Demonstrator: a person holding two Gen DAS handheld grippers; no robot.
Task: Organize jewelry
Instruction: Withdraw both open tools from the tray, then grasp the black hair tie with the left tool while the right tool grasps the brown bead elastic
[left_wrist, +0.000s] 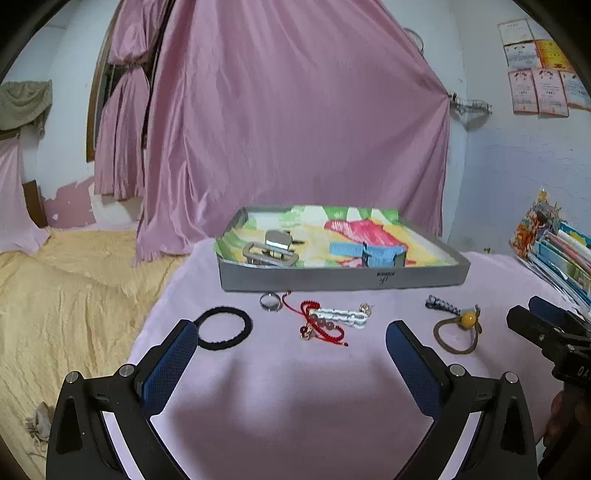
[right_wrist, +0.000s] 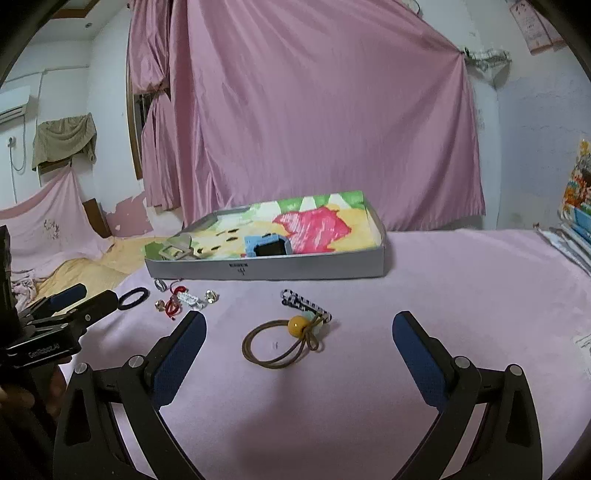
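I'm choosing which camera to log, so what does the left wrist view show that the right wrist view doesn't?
Only the left wrist view shows the wall certificates and the right gripper at its edge. Only the right wrist view shows the air conditioner and the left gripper at its edge. Both show the tray, black hair tie, red bracelet, bead hair tie and pink cloth.

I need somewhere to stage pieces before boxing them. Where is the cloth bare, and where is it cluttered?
Bare: the pink cloth right of the brown hair tie, out to the stacked papers, and the near strip before both grippers. Crowded: the row along the tray front, from black hair band through ring, red bracelet and striped clip.
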